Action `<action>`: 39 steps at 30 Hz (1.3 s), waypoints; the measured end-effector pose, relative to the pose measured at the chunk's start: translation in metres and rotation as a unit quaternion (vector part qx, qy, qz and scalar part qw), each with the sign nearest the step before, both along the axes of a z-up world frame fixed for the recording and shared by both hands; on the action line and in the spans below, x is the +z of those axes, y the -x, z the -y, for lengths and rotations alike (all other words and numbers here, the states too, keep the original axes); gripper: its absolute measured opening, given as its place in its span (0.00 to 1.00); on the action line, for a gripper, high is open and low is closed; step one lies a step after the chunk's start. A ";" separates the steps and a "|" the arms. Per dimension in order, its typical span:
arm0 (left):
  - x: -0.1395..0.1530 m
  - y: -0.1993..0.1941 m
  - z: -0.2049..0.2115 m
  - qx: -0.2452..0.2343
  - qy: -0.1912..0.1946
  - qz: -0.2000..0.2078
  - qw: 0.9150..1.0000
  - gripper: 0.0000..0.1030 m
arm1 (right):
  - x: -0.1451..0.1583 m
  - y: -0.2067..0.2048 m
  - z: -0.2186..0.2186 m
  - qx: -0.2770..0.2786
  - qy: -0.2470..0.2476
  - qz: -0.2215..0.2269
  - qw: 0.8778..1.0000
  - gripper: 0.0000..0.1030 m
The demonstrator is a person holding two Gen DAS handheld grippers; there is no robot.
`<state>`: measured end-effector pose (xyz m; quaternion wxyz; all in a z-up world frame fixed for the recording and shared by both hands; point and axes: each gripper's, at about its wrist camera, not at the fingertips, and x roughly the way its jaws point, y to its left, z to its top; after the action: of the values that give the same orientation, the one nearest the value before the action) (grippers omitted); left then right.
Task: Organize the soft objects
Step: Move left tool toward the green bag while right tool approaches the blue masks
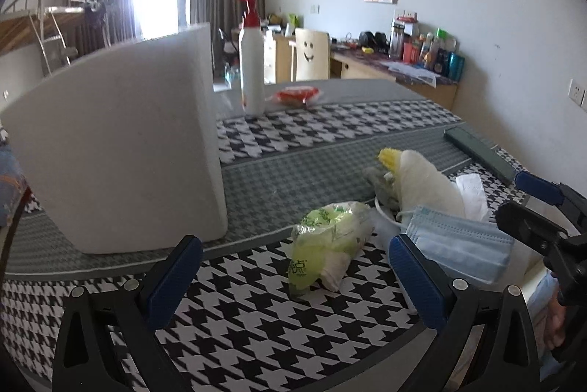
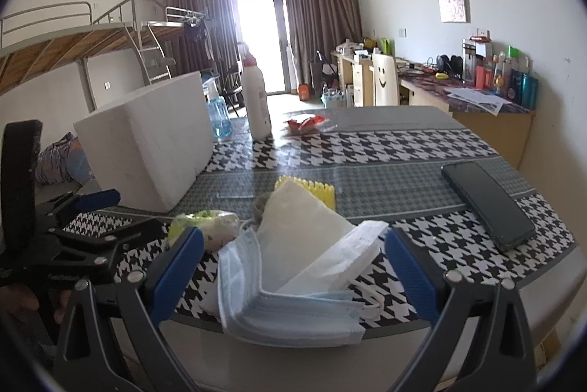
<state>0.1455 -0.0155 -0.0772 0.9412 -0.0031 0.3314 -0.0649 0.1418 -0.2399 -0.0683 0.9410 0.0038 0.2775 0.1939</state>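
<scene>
A pile of soft things lies at the table's near edge: blue face masks (image 2: 293,315) (image 1: 462,241), a white folded cloth (image 2: 297,219) (image 1: 425,182), a yellow sponge (image 2: 308,188) and a green-and-white tissue pack (image 1: 330,238) (image 2: 209,227). A white foam box (image 1: 117,138) (image 2: 154,138) stands at the left. My left gripper (image 1: 295,267) is open, with the tissue pack between and just beyond its fingers. My right gripper (image 2: 293,256) is open, with the masks between its fingers.
A dark phone (image 2: 488,201) lies at the right on the houndstooth tablecloth (image 2: 403,142). A white bottle with a red pump (image 1: 251,61) and a red packet (image 1: 297,95) stand farther back. A desk with bottles (image 2: 495,87) is along the right wall.
</scene>
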 end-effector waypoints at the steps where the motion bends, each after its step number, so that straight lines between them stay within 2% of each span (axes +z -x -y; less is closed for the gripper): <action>1: -0.003 -0.002 0.001 -0.002 0.001 -0.004 1.000 0.99 | -0.001 0.000 0.000 0.001 0.001 -0.001 1.000 0.97; 17: -0.019 -0.028 0.011 -0.023 0.004 -0.038 0.999 0.99 | -0.007 0.005 0.001 0.035 0.010 -0.016 0.999 0.97; 23: -0.023 -0.038 0.022 -0.038 -0.006 -0.050 0.998 0.87 | -0.010 0.009 -0.001 0.053 0.011 -0.017 0.998 0.96; 27: -0.028 -0.040 0.026 -0.045 -0.013 -0.058 0.997 0.81 | -0.014 0.009 -0.007 0.072 0.024 -0.022 0.997 0.87; 29: -0.029 -0.042 0.026 -0.044 -0.017 -0.061 0.997 0.80 | -0.017 0.008 -0.008 0.078 0.030 -0.030 0.996 0.76; 31: -0.030 -0.043 0.026 -0.041 -0.020 -0.062 0.997 0.80 | -0.019 0.007 -0.009 0.084 0.033 -0.034 0.995 0.70; 39: -0.035 -0.048 0.022 -0.042 -0.009 -0.083 0.996 0.76 | -0.021 0.017 0.000 0.113 0.033 -0.041 0.992 0.52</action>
<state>0.1931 -0.0374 -0.1124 0.9068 0.0140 0.4091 -0.1005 0.1251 -0.2401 -0.0897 0.9005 -0.0507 0.3208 0.2891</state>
